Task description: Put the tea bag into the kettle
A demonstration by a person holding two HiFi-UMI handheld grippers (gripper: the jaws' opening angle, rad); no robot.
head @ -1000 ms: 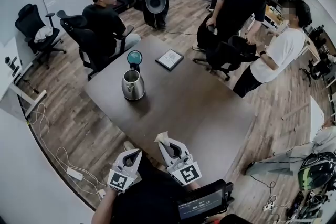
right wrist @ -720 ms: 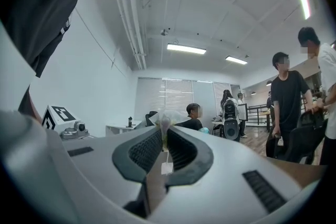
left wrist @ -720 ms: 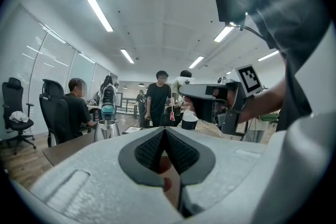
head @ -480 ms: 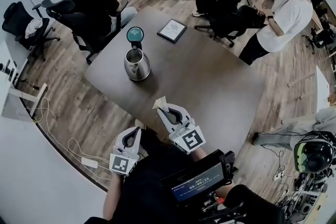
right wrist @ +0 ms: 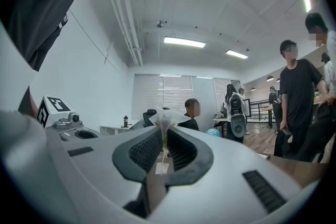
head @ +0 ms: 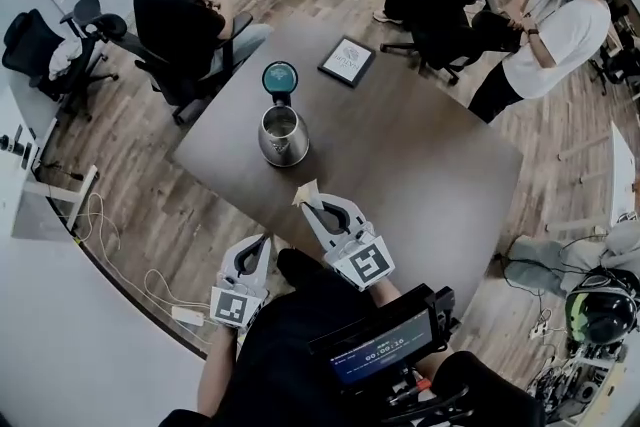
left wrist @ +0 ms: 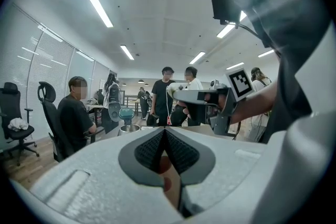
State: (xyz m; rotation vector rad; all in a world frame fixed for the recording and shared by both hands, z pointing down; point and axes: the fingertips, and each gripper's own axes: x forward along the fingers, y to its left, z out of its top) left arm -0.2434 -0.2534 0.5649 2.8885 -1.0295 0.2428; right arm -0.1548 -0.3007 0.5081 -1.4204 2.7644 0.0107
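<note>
A steel kettle (head: 283,136) stands on the dark table (head: 420,165), its teal lid (head: 280,76) flipped up behind the open mouth. My right gripper (head: 309,201) hangs over the table's near edge, short of the kettle, shut on a pale tea bag (head: 304,192). In the right gripper view the tea bag (right wrist: 165,119) sticks up between the pads, its string and tag (right wrist: 161,168) dangling below. My left gripper (head: 263,242) is lower left, off the table, shut and empty; its pads (left wrist: 152,147) meet at the tip. The left gripper view shows the kettle (left wrist: 129,127) ahead.
A framed card (head: 347,61) lies on the table beyond the kettle. A seated person (head: 180,10) is at the table's far left corner, and other people stand at its far right (head: 560,35). Office chairs (head: 40,45) and floor cables (head: 120,265) are on the left.
Both grippers have advanced toward the table. The kettle now sits closer to them in the head view, and the right gripper with the tea bag has crossed the near edge.
</note>
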